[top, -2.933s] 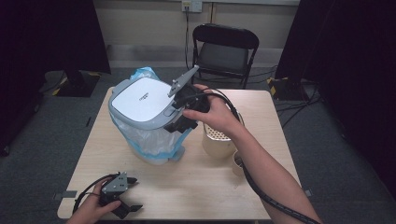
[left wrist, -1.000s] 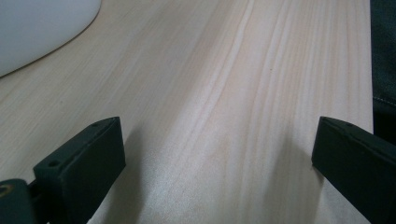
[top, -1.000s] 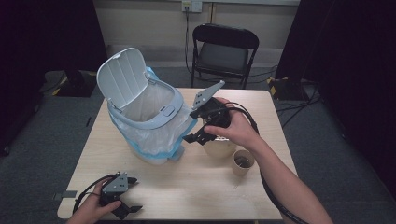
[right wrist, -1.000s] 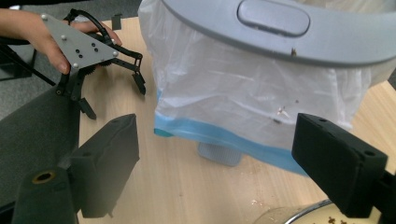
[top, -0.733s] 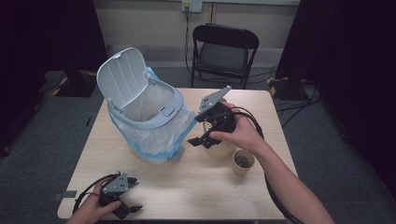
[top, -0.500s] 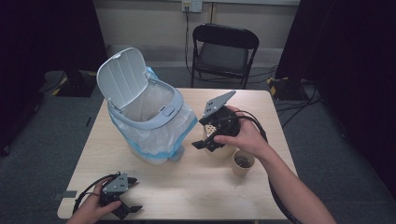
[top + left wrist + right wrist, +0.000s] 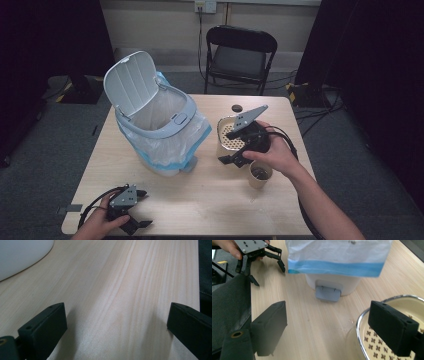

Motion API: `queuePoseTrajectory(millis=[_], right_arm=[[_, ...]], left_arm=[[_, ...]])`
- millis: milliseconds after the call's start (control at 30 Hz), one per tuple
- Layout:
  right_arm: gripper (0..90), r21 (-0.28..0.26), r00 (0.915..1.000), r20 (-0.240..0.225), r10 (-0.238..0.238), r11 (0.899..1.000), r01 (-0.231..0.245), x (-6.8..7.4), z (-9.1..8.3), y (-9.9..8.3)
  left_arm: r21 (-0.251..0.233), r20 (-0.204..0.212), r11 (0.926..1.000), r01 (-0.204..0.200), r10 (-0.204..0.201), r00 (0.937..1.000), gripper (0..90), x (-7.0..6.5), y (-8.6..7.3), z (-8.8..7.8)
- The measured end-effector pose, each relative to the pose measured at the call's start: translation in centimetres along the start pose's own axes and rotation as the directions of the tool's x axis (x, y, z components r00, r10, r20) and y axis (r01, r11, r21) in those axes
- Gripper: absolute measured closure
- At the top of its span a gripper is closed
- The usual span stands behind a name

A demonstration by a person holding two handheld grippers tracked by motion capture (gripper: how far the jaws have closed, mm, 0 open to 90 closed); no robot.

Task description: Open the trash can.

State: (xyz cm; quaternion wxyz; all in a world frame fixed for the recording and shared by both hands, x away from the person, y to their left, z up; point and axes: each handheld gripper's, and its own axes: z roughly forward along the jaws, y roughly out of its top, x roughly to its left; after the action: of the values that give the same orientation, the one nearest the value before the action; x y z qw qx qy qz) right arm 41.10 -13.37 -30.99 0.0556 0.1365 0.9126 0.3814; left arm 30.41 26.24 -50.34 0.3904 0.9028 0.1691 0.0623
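A white pedal bin (image 7: 160,125) with a blue-edged liner stands at the table's centre left, lid up. To its right is a cream pot (image 7: 229,136) with a metal rim (image 7: 362,315) and small brown marks inside. My right gripper (image 7: 232,159) hangs at the pot's near side; its jaws have just been closing a little. In the right gripper view it (image 7: 327,315) is open, with one jaw above the pot's inside, the other over bare table, and the rim between them untouched. My left gripper (image 7: 144,209) rests open on the table's near left corner, nothing between its jaws (image 7: 115,312).
A paper cup (image 7: 260,175) with brown contents stands just right of my right hand. A small black disc (image 7: 236,107) lies behind the pot. The bin's grey pedal (image 7: 327,293) faces my right gripper. A black folding chair (image 7: 240,55) stands beyond the table.
The bin lid, shut under my right gripper at first, now stands open. My right gripper has moved right and down from the bin to the pot. The left gripper has stayed put.
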Motion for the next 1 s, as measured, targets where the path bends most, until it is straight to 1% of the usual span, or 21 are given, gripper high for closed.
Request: queuePoseTrajectory(millis=[100, 133, 267, 500, 533, 567, 600, 733, 800, 967, 1000], right_arm=[[14.9, -0.002, 1.0000, 0.003, 0.005, 1.000, -0.005, -0.1, -0.2, -0.4], [14.9, 0.001, 0.9999, 0.006, 0.013, 1.000, -0.013, -0.2, -0.4, -0.8], [14.9, -0.005, 0.9998, 0.012, 0.015, 1.000, -0.015, -0.4, -0.8, -1.4], [15.0, -0.010, 0.9992, 0.026, 0.029, 1.000, -0.029, -0.3, -1.1, -2.2], [15.1, -0.009, 0.9990, 0.033, 0.031, 0.999, -0.030, -0.3, -1.2, -2.7], [15.1, -0.009, 0.9990, 0.033, 0.031, 0.999, -0.030, -0.3, -1.2, -2.7], [15.2, -0.010, 0.9985, 0.036, 0.042, 0.999, -0.042, -0.3, -1.2, -3.1], [15.2, -0.005, 0.9972, 0.046, 0.059, 0.998, -0.059, -0.2, -1.3, -4.0], [15.3, -0.005, 0.9968, 0.050, 0.063, 0.998, -0.063, -0.1, -1.5, -4.3], [15.4, -0.014, 0.9960, 0.059, 0.068, 0.998, -0.067, -0.1, -1.7, -5.2], [15.4, -0.011, 0.9952, 0.062, 0.076, 0.997, -0.076, -0.2, -1.8, -5.6]], left_arm=[[0.000, 0.000, 1.0000, 0.000, 0.000, 1.0000, 1.9, 0.0, 0.0, 0.0], [0.000, 0.000, 1.0000, 0.000, 0.000, 1.0000, 1.9, 0.0, 0.0, 0.0], [0.001, -0.001, 1.0000, 0.000, 0.000, 1.0000, 1.9, 0.0, 0.0, 0.0], [0.000, 0.000, 1.0000, 0.000, 0.000, 1.0000, 1.9, 0.0, 0.0, 0.0], [-0.001, 0.000, 1.0000, 0.000, 0.000, 1.0000, 1.9, 0.0, 0.0, 0.0], [-0.001, 0.000, 1.0000, 0.000, 0.000, 1.0000, 1.9, 0.0, 0.0, 0.0], [-0.001, 0.000, 1.0000, 0.000, 0.000, 1.0000, 1.9, 0.0, 0.0, 0.0], [0.000, 0.000, 1.0000, -0.001, 0.001, 1.0000, 1.9, 0.0, 0.0, 0.0], [0.007, -0.007, 1.0000, -0.001, 0.001, 1.0000, 1.8, -0.1, 0.0, 0.0], [0.001, -0.014, 1.0000, 0.005, -0.005, 0.9999, 1.7, -0.1, 0.0, 0.0], [0.001, -0.015, 1.0000, 0.005, -0.005, 0.9999, 1.7, -0.1, 0.0, 0.0]])
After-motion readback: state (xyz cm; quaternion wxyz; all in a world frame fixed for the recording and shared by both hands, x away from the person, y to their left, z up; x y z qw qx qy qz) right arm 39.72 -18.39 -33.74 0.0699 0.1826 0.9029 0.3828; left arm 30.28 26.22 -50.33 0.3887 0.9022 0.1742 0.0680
